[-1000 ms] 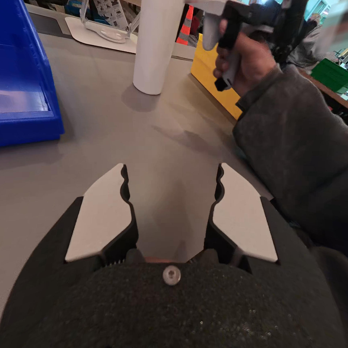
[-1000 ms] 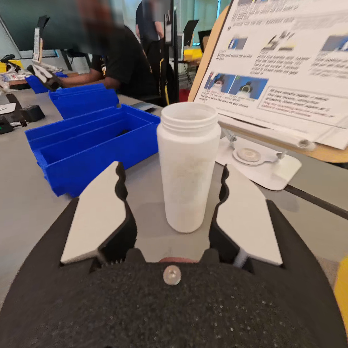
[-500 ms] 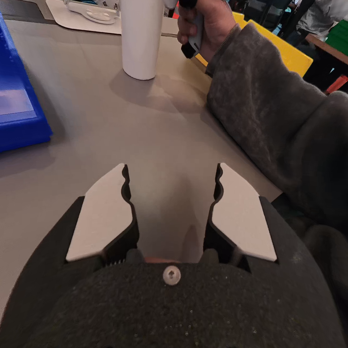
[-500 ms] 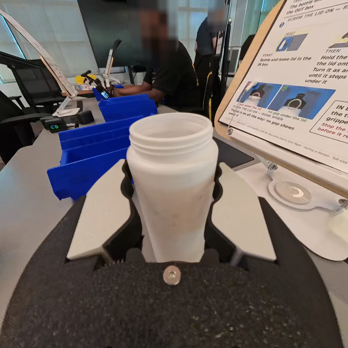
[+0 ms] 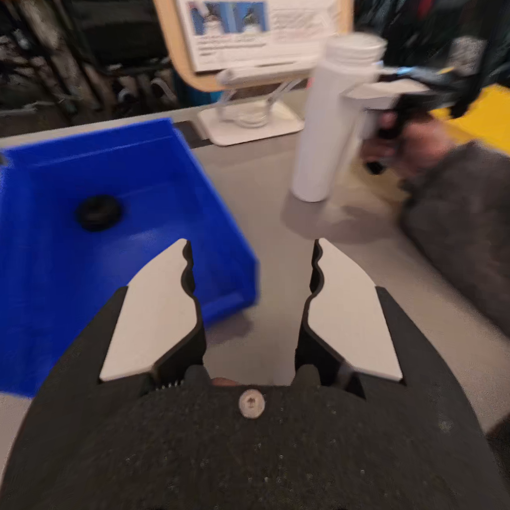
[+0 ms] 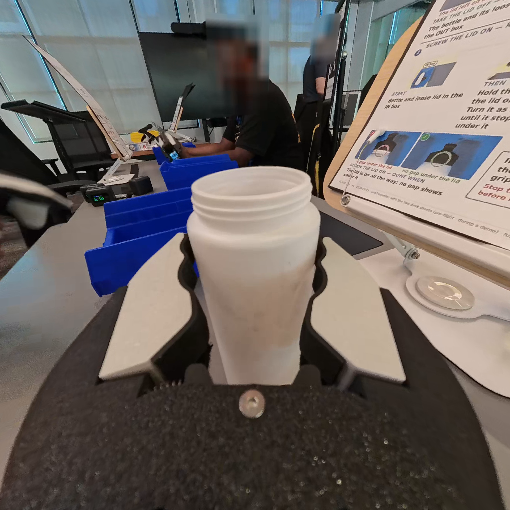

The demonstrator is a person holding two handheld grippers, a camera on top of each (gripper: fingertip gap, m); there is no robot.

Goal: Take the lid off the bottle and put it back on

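Now the left hand-held gripper (image 5: pixel 252 271) has swung from bare table (image 5: pixel 265 193) toward the blue bin (image 5: pixel 209 209), where the black lid (image 5: pixel 98 212) lies at ten o'clock; its jaws stand apart, empty. The right hand-held gripper (image 6: pixel 252 273) stays clamped on the white bottle (image 6: pixel 254 248), which stands upright on the table, long axis vertical, open mouth pointing up, at one o'clock from the left gripper.

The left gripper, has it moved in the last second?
Yes. The left gripper swung left: the blue bin with the black lid now fills its view.
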